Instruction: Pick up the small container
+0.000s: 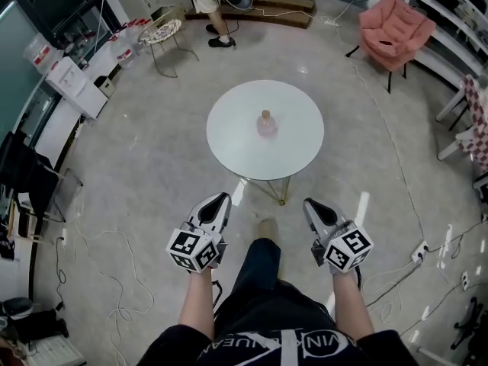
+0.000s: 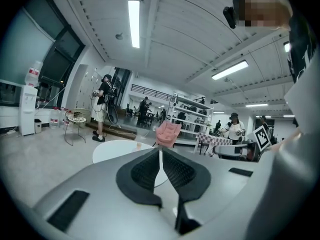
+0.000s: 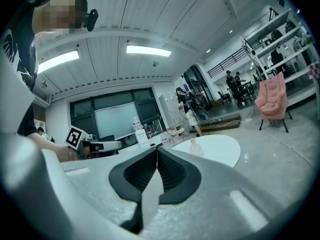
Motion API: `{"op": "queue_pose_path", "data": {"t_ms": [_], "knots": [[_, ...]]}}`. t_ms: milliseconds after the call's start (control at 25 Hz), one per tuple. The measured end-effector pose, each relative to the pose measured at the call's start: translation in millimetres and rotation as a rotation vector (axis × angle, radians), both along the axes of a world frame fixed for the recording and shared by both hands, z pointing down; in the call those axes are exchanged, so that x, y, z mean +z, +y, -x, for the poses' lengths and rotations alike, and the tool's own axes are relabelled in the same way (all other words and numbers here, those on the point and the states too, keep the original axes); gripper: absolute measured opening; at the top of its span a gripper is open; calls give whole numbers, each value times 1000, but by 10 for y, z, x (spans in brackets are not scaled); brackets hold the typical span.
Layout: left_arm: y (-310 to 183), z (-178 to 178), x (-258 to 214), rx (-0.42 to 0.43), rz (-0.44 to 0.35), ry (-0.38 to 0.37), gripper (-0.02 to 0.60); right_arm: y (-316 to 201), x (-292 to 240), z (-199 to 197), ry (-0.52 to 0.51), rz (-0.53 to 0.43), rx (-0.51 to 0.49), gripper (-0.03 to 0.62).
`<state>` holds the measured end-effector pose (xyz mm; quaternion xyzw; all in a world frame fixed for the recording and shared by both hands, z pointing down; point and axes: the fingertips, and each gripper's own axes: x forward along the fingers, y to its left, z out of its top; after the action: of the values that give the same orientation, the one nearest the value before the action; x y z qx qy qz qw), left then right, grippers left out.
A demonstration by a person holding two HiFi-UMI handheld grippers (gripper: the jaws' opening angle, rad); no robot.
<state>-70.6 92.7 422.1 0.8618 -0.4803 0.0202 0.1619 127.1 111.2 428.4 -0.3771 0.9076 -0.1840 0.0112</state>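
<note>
1. The small container stands on the round table, near its middle.
2. Beyond the table to the right is an armchair.
3. Beyond the table to the left is a wire chair, with a standing person just right of it.
4. Far left of the table stands a water dispenser.
5. On the table's near side, well apart from it, the left gripper and right gripper hang side by side.

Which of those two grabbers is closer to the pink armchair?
Right. The right gripper is below-left of the pink armchair in the head view; the left gripper is even further left.
</note>
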Motion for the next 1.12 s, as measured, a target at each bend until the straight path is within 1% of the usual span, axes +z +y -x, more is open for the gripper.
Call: {"op": "queue_pose_path", "data": {"t_ms": [80,160,280,480,640,960,1120], "knots": [[-152,-2,11,-15,-5,32,21,-109,26,51,9,-2,-23,6],[-282,-92,5,7,-15,56,21,-220,56,48,24,4,-31,6],[-483,-255,62,59,-17,57,21,-446,95,-22,36,17,-23,6],[-874,-471,180,87,3,76,21,-737,216,-119,63,37,-54,6],[-1209,-634,288,104,29,78,21,-1054,302,-256,76,69,-48,6],[-1811,-639,502,105,67,110,21,-1636,407,-198,91,104,-75,6],[-2094,-613,618,98,89,118,21,-1894,505,-113,121,125,-107,6]]}}
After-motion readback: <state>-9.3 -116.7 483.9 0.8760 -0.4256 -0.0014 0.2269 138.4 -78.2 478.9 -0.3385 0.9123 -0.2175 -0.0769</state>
